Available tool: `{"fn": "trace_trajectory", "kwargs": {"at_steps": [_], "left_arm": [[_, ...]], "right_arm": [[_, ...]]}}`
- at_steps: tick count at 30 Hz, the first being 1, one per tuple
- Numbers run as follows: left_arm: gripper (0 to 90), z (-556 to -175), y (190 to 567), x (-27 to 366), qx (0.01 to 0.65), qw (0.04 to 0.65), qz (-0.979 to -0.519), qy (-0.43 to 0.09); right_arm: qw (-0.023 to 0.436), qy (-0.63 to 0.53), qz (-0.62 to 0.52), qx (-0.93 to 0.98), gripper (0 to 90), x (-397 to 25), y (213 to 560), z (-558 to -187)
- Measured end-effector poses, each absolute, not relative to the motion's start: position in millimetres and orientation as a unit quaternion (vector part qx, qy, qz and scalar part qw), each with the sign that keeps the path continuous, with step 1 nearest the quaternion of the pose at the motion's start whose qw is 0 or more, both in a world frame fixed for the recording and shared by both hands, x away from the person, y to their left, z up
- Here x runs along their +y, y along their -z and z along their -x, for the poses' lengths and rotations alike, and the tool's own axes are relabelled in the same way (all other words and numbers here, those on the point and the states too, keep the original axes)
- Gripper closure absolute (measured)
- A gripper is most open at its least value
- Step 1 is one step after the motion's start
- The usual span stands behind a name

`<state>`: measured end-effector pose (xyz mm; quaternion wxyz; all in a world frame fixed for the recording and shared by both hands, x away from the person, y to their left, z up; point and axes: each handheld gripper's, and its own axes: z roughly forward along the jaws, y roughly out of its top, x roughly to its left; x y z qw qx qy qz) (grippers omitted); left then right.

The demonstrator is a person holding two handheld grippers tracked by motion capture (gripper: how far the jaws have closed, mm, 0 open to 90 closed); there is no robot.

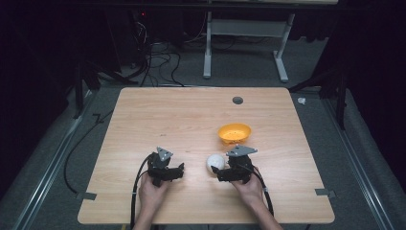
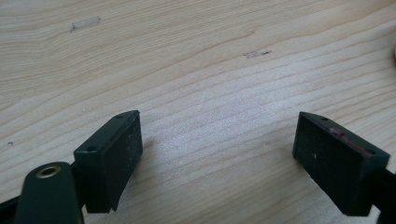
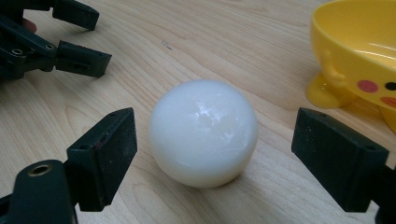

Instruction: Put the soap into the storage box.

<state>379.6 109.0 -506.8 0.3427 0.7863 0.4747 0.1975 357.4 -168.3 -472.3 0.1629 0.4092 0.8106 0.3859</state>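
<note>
A glossy white ball (image 3: 203, 133) rests on the wooden table (image 1: 172, 115). My right gripper (image 3: 215, 126) is open, one jaw on each side of the ball with a gap on both sides. In the high view the ball (image 1: 215, 161) lies just left of the right gripper (image 1: 219, 170), which a hand holds. A yellow bowl (image 1: 234, 133) with a small face printed on it (image 3: 359, 51) stands upright just beyond the ball. My left gripper (image 2: 218, 128) is open over bare wood, low near the table (image 1: 180, 170), with its jaws pointing towards the ball (image 3: 100, 39).
A small grey round cap (image 1: 237, 100) is set in the table near its far edge. A bit of tape (image 2: 85, 23) and a dark mark (image 2: 257, 54) lie on the wood ahead of the left gripper. Cables and a white desk frame (image 1: 208, 48) are on the floor beyond.
</note>
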Motion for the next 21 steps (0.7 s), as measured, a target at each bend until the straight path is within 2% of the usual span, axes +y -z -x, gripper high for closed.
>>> {"fn": "trace_trajectory", "kwargs": {"at_steps": [21], "left_arm": [[16.2, -380, 507, 109, 0.474, 0.343, -0.786, -0.197]], "right_arm": [[0.155, -0.36, -0.417, 0.821, 15.7, -150, 490, -373]]}}
